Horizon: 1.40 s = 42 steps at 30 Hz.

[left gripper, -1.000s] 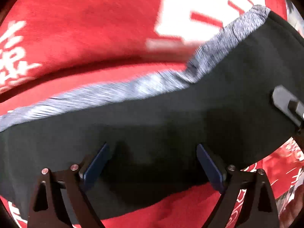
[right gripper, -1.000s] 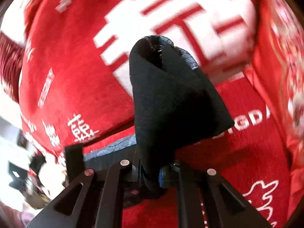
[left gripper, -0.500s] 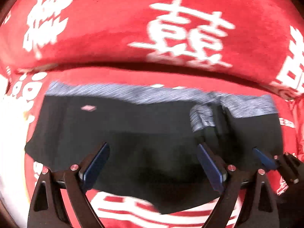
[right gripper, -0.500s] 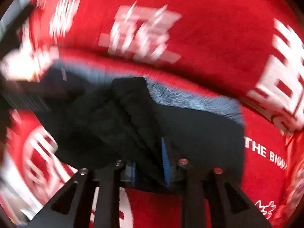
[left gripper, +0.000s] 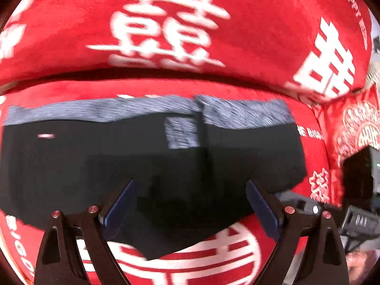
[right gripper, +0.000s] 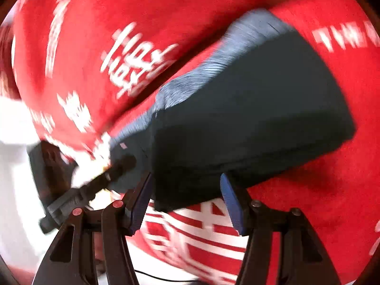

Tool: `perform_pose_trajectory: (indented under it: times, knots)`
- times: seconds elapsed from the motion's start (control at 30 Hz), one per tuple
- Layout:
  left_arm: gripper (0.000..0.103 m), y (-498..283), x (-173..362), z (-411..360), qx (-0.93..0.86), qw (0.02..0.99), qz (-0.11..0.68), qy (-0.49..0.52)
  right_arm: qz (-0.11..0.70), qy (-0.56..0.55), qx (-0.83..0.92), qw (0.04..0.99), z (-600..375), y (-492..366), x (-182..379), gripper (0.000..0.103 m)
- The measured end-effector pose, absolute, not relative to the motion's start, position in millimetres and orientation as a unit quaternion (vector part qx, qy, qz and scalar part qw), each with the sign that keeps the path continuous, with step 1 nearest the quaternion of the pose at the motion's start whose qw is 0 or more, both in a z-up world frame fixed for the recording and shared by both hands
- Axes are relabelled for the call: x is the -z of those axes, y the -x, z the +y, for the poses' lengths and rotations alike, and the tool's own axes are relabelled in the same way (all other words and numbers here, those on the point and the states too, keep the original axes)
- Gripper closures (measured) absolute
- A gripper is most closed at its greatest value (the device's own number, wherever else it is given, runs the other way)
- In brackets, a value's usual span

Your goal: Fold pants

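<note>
Black pants (left gripper: 142, 161) with a grey heathered waistband (left gripper: 237, 114) lie on a red cover with white characters. One side is folded over the middle, its edge running down from the waistband. My left gripper (left gripper: 190, 204) is open and empty, just above the near edge of the pants. My right gripper (right gripper: 187, 201) is open and empty at the near edge of the folded part (right gripper: 249, 118). The right gripper's body shows at the lower right of the left wrist view (left gripper: 356, 220). The left gripper shows at the left of the right wrist view (right gripper: 90, 187).
A red cushion or bed roll (left gripper: 166, 35) with large white characters rises behind the pants. The cover's edge and a dark gap (left gripper: 356, 173) lie to the right. A bright white area (right gripper: 16, 166) lies to the left.
My right gripper has let go of the black fold it carried across; that part now lies flat on the pants. My left gripper has stayed open and drawn back from the cloth.
</note>
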<state>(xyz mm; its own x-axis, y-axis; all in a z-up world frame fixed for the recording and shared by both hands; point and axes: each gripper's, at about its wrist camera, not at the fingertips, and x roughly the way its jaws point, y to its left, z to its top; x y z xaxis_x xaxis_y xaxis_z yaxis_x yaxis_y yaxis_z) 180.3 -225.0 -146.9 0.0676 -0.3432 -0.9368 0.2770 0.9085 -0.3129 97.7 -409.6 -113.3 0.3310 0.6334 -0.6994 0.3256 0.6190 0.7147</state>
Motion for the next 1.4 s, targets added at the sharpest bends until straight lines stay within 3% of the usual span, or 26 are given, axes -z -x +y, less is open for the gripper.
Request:
perform_pose_trajectory:
  times: [0.13, 0.23, 0.27, 0.3, 0.33, 0.53, 0.6, 0.73, 0.83, 0.97, 1.13, 1.27, 1.37, 1.4]
  knots:
    - [0.01, -180, 159, -250, 0.236, 0.715, 0.658, 0.019, 0.535, -0.533, -0.095, 0.649, -422, -93, 144, 0.047]
    - [0.01, -183, 176, -257, 0.249, 0.708, 0.661, 0.012, 0.519, -0.581, -0.077, 0.622, -429, -91, 161, 0.059]
    - [0.019, -184, 180, -260, 0.253, 0.706, 0.662, 0.012, 0.514, -0.595, -0.073, 0.614, -430, -89, 166, 0.067]
    - [0.038, -185, 183, -264, 0.258, 0.702, 0.664, 0.011, 0.509, -0.609, -0.069, 0.605, -432, -89, 171, 0.09]
    - [0.044, -184, 185, -268, 0.261, 0.694, 0.67, 0.009, 0.509, -0.622, -0.062, 0.592, -432, -89, 179, 0.098]
    - [0.042, -161, 147, -258, 0.248, 0.724, 0.644, 0.004, 0.517, -0.577, -0.115, 0.622, -420, -93, 143, 0.099]
    - [0.012, -150, 148, -251, 0.212, 0.744, 0.634, -0.026, 0.539, -0.551, -0.122, 0.625, -413, -90, 142, 0.099]
    - [0.01, -147, 176, -238, 0.163, 0.735, 0.657, -0.035, 0.587, -0.501, -0.104, 0.628, -398, -100, 175, 0.099]
    - [0.01, -148, 177, -228, 0.146, 0.739, 0.657, -0.025, 0.615, -0.429, -0.14, 0.647, -388, -118, 162, 0.094]
    - [0.01, -153, 156, -226, 0.138, 0.754, 0.641, -0.033, 0.629, -0.311, -0.226, 0.676, -377, -128, 109, 0.049]
    - [0.01, -172, 132, -252, 0.161, 0.772, 0.614, -0.035, 0.549, -0.29, -0.187, 0.761, -446, -146, 60, 0.048]
    - [0.01, -190, 145, -291, 0.19, 0.767, 0.611, -0.044, 0.571, -0.309, -0.108, 0.753, -508, -168, 104, 0.048]
    - [0.01, -191, 166, -307, 0.189, 0.758, 0.621, -0.064, 0.606, -0.355, -0.134, 0.699, -514, -176, 148, 0.069]
    - [0.01, -190, 174, -310, 0.179, 0.753, 0.629, -0.075, 0.607, -0.368, -0.131, 0.692, -516, -175, 153, 0.072]
